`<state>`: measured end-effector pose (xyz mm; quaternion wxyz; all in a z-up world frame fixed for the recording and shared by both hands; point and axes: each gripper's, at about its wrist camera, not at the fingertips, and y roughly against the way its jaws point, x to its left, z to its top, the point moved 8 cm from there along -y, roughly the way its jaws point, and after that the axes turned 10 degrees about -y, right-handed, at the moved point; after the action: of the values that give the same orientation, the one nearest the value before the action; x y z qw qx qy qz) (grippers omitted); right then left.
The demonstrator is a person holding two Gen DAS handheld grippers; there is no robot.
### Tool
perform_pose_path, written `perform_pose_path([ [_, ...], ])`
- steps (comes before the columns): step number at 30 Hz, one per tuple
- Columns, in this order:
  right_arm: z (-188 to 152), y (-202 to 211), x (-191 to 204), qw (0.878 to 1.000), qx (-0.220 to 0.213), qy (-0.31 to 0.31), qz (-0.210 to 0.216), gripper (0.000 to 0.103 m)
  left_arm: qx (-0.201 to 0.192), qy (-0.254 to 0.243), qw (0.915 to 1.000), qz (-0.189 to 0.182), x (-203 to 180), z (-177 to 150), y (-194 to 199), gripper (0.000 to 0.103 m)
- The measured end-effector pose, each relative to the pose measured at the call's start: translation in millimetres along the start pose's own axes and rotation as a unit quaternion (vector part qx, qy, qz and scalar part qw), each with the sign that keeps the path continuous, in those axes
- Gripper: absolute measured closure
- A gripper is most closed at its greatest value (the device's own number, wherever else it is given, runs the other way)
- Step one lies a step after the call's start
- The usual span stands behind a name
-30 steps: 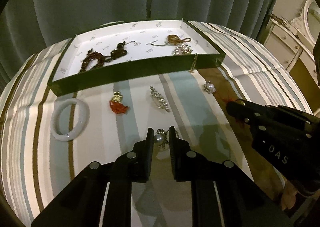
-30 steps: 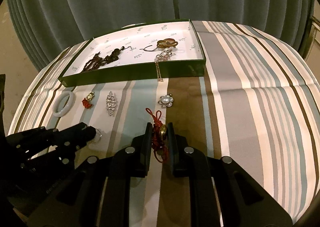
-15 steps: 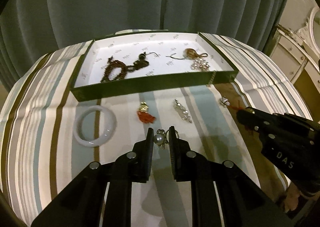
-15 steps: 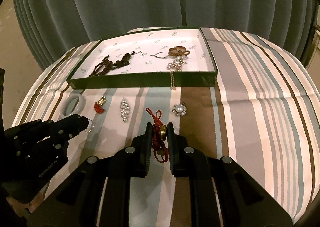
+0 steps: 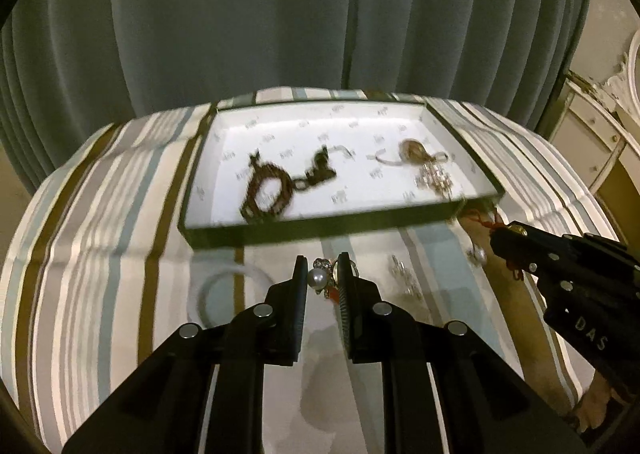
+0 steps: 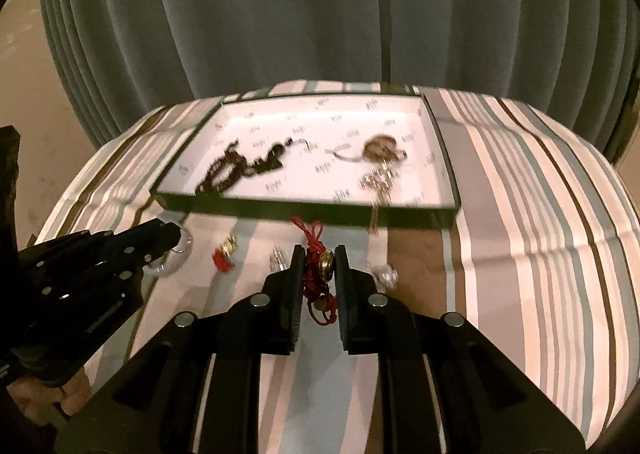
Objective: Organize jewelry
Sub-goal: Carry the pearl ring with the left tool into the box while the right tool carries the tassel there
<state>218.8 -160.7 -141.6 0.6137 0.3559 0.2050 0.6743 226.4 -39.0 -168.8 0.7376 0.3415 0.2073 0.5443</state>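
My left gripper (image 5: 321, 274) is shut on a pearl piece (image 5: 317, 278) with a small rhinestone part, held above the striped cloth. My right gripper (image 6: 320, 259) is shut on a red knotted cord with a gold charm (image 6: 325, 263), also in the air. Ahead lies the green tray (image 5: 320, 228) with a white floor. It holds a dark bead bracelet (image 5: 266, 190), a brown pendant (image 5: 414, 150) and a rhinestone piece (image 5: 434, 180). In the right wrist view a thin chain (image 6: 376, 214) hangs over the tray (image 6: 304, 210) front wall.
On the cloth before the tray lie a white bangle (image 5: 228, 294), a rhinestone brooch (image 5: 404, 278), a pearl flower brooch (image 6: 386, 276) and a small red-and-gold charm (image 6: 224, 254). A grey-green curtain hangs behind. A white dresser (image 5: 592, 134) stands at the right.
Both grippers have risen and moved forward toward the tray, each still shut on its piece. The tray looks nearer and larger in both views.
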Motion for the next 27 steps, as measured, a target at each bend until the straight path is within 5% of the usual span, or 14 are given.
perform_pose_path([
  [13,76.6,-48.5,24.1,1.0,-0.019,0.011,0.016,0.088,-0.018,0.006,0.9991,0.037,47.5,70.4,-48.6,0.087],
  [27,119.2,-144.7,18.3,0.999,0.031,0.004,-0.005,0.088,0.041,0.015,0.9972,0.061,87.0,99.5,-137.2,0.087],
])
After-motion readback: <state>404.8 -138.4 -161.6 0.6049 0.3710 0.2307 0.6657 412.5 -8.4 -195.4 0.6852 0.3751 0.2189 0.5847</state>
